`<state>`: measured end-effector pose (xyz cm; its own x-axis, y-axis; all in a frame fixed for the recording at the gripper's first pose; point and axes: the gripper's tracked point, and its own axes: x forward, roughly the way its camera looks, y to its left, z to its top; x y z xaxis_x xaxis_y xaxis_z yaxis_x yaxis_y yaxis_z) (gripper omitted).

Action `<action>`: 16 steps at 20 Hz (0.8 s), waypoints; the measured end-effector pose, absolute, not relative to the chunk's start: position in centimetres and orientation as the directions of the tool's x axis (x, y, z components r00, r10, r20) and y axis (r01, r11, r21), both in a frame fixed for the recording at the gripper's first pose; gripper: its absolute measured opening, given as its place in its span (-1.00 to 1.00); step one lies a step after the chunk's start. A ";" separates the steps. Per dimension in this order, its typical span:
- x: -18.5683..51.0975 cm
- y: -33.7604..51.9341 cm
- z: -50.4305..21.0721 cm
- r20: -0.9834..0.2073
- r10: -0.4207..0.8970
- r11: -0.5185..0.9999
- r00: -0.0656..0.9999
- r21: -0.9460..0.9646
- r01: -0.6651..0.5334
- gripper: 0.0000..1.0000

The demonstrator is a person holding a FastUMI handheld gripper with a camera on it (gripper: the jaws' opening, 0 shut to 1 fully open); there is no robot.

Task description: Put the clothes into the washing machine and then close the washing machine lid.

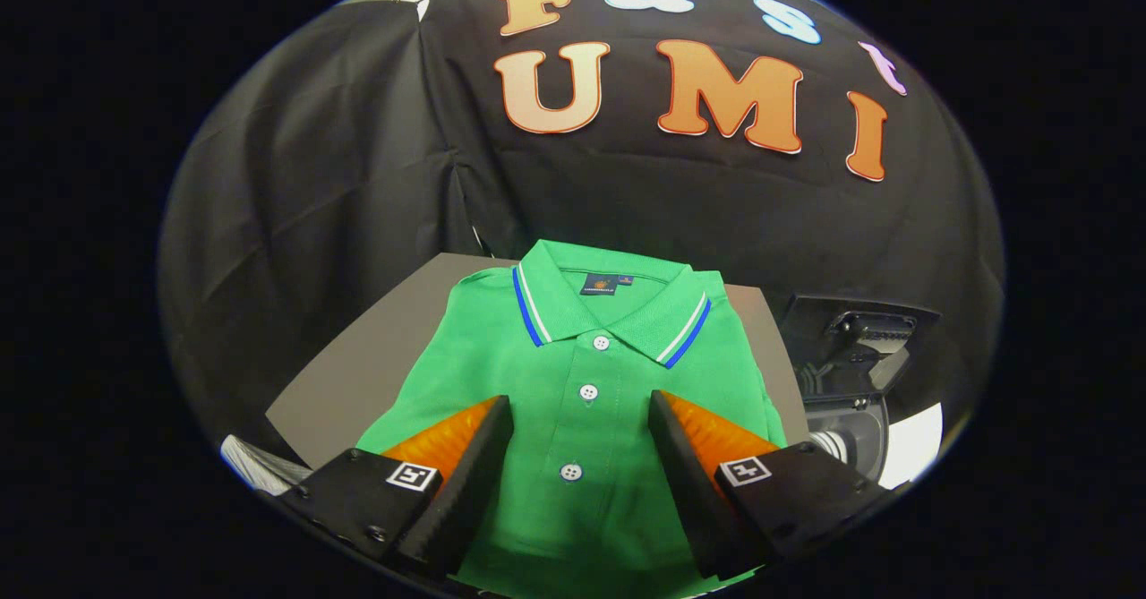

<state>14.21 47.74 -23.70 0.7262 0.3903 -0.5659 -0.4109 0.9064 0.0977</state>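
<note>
The tongs [580, 415] stand spread above the shirt [582, 384], nothing between them. Bare table [358, 375] lies left of the shirt; the washer [850, 384] crowds its right side.

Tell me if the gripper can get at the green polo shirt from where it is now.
Probably yes. The gripper is open, its jaws spread either side of the button placket of the green polo shirt, which lies flat on the grey table. Nothing sits between them.

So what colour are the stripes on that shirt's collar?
Blue and white, edging the collar of the green polo shirt; the gripper view shows it, between the open gripper fingers.
</note>
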 end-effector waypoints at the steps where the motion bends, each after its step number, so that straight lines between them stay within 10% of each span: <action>1: 14.1 47.8 -23.7 -0.570 0.390 0.907 0.723 0.102 -0.409 0.92; 6: 13.8 48.0 -23.8 -0.581 0.445 0.873 0.681 0.111 -0.475 0.68; 9: 13.9 47.7 -23.5 -0.561 0.502 0.841 0.658 0.141 -0.522 -0.31; 11: 13.9 47.7 -23.4 -0.550 0.528 0.832 0.647 0.184 -0.523 -0.61; 16: 13.7 46.9 -21.5 -0.415 0.568 0.821 0.711 0.231 -0.521 -0.77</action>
<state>13.73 46.91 -21.48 0.7107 0.5679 -0.4152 -0.5214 0.8214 0.2311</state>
